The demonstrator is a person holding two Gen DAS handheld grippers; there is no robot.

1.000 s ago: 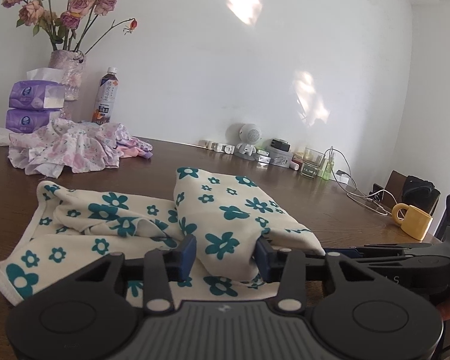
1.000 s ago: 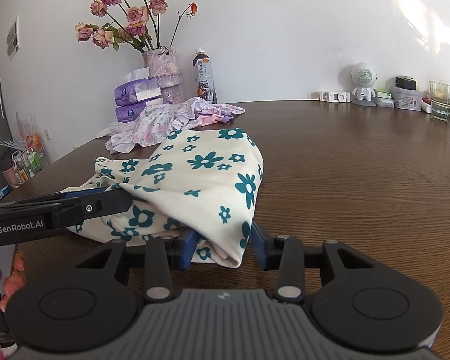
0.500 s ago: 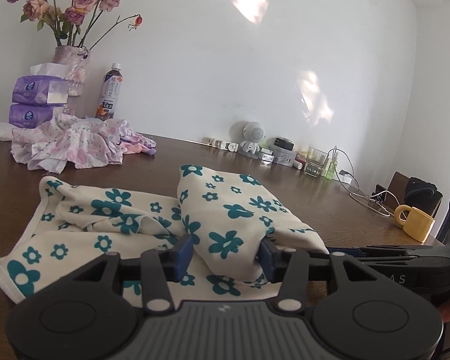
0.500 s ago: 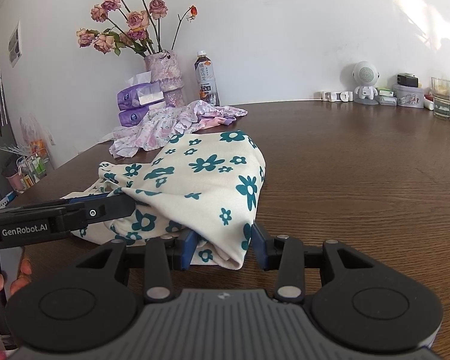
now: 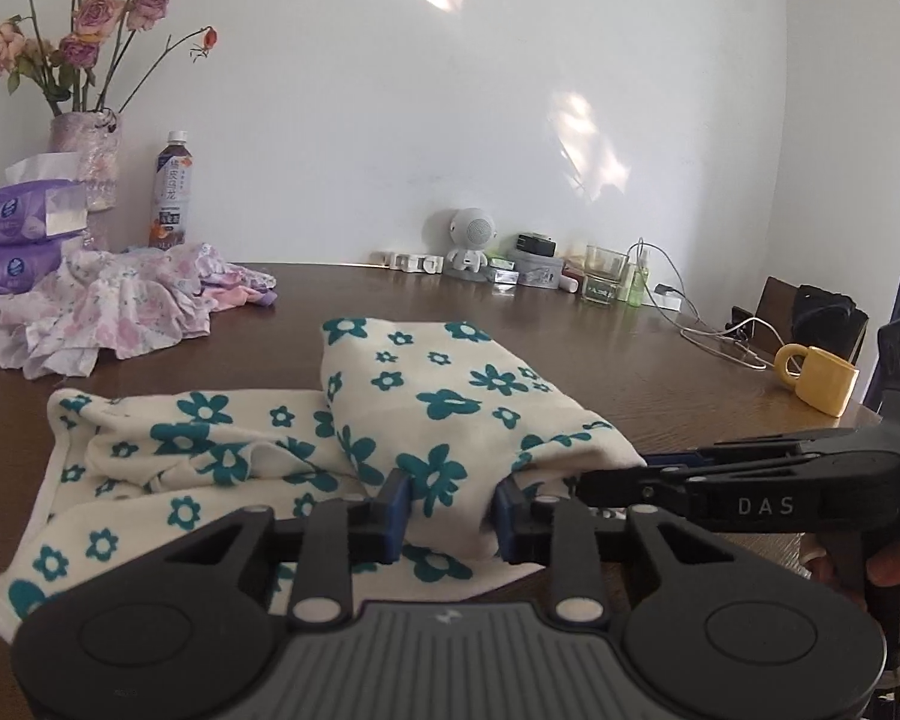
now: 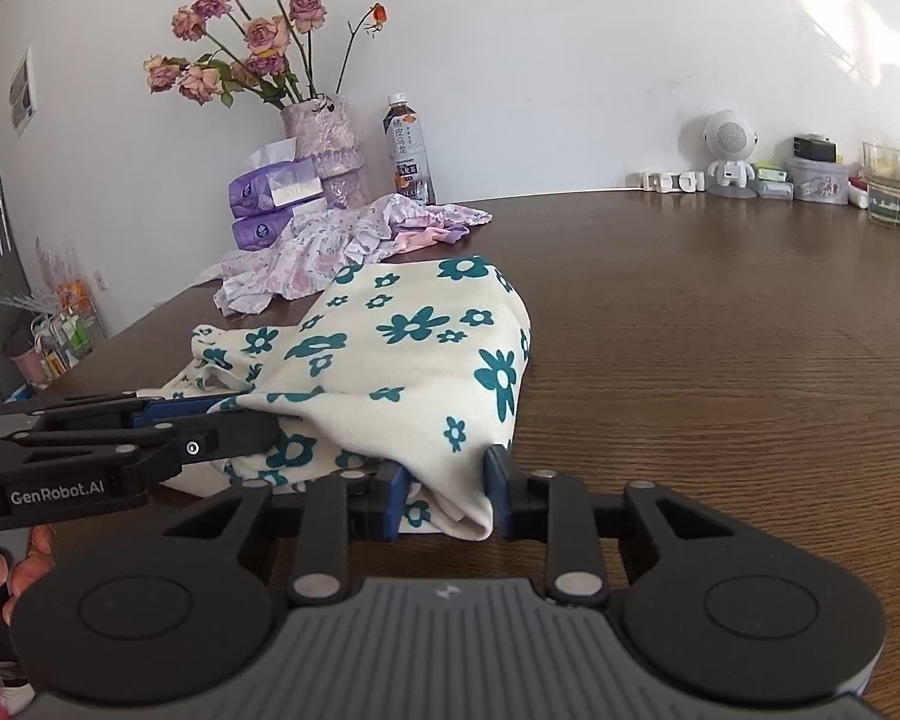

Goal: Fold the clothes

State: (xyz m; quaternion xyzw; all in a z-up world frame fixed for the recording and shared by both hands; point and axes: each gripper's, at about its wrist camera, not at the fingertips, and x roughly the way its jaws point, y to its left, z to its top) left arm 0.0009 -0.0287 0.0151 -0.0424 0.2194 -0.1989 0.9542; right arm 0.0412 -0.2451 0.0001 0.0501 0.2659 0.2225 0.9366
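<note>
A cream garment with teal flowers (image 5: 450, 396) lies on the brown table (image 5: 570, 330), with one part doubled over onto the rest. My left gripper (image 5: 450, 507) is shut on the near edge of that doubled part. From the right, my right gripper (image 5: 618, 474) pinches the same edge at its corner. In the right wrist view the garment (image 6: 414, 348) bulges up from the right gripper (image 6: 444, 495), which is shut on a bunched corner. There the left gripper (image 6: 258, 420) reaches in from the left, its tips hidden under the cloth.
A crumpled pink floral garment (image 5: 108, 306) lies at the back left by tissue packs (image 5: 27, 216), a vase of roses (image 5: 87, 162) and a bottle (image 5: 173, 192). Small items and a glass (image 5: 603, 273) line the wall. A yellow mug (image 5: 822, 384) and cables (image 5: 708, 336) sit right.
Both grippers keep their hold on the flowered garment. The doubled part has sunk a little and lies flatter; the views have shifted only slightly.
</note>
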